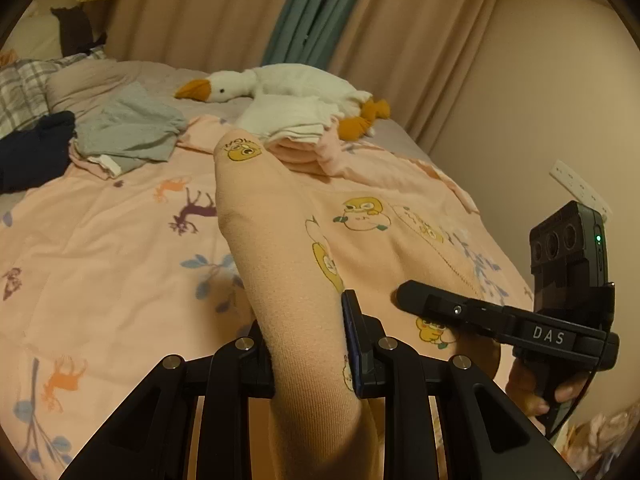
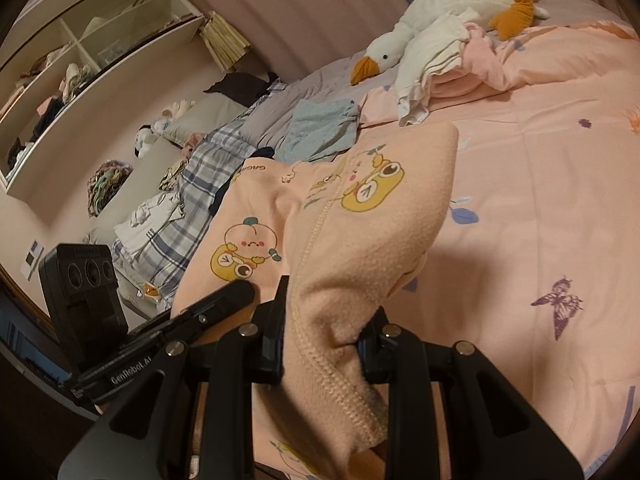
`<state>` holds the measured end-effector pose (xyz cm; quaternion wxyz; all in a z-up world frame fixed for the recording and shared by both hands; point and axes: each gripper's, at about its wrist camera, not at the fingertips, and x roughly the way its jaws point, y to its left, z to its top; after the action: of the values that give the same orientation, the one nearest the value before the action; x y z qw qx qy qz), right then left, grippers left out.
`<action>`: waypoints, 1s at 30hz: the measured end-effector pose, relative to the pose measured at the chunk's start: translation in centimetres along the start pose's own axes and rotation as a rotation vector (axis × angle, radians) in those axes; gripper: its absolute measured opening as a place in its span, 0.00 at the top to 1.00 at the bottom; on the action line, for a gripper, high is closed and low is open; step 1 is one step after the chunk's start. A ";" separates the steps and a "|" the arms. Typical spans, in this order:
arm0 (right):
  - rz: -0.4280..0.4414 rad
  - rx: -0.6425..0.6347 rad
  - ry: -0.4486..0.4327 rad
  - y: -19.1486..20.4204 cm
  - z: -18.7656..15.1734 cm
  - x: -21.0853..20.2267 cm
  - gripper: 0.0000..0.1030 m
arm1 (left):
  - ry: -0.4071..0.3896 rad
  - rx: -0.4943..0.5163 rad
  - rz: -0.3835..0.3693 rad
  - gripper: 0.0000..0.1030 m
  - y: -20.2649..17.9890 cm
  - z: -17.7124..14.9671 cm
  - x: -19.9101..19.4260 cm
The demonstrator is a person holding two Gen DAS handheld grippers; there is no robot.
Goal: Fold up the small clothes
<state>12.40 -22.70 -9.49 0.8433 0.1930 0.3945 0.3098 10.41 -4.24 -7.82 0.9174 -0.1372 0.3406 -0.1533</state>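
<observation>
From the left wrist, the left claw [image 1: 308,344] gripped a fold of the peach garment [image 1: 280,248] above the bed [image 1: 100,240]. From the right wrist, the right claw [image 2: 320,340] pinched its seamed edge. Mid-fold, apparently; next, lay the lifted edges flat together.

Much of the garment and both grips sit out of clear sight

The peach garment [image 1: 280,240] bunches between the left gripper [image 1: 308,344] fingers, covering the pads, and runs off the bottom edge; in the right wrist view its fleece fold hides the right gripper [image 2: 324,332] pads too. The hand [image 1: 532,388] shows only as fingers behind the handle. Shelf [image 2: 80,56] contents are too small to name, and the navy cloth [image 1: 32,152] is cut by the left edge.
</observation>
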 end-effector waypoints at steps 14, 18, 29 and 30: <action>-0.002 -0.044 0.052 1.3 0.4 4.3 0.74 | 0.010 -0.039 0.102 0.77 2.9 -0.2 0.0; -0.001 -0.046 0.055 1.4 0.5 4.7 0.74 | 0.010 -0.028 0.116 0.77 2.9 -0.2 0.0; -0.031 -0.051 0.067 1.5 0.4 5.3 0.73 | 0.024 -0.028 0.137 0.77 2.7 -0.3 0.5; -0.031 -0.046 0.067 1.4 0.4 5.3 0.73 | 0.026 -0.031 0.136 0.77 2.8 -0.4 0.5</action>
<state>14.83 -18.08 -11.35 0.8385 0.1567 0.4185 0.3118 11.02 -1.95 -9.37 0.9191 -0.1257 0.3632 -0.0870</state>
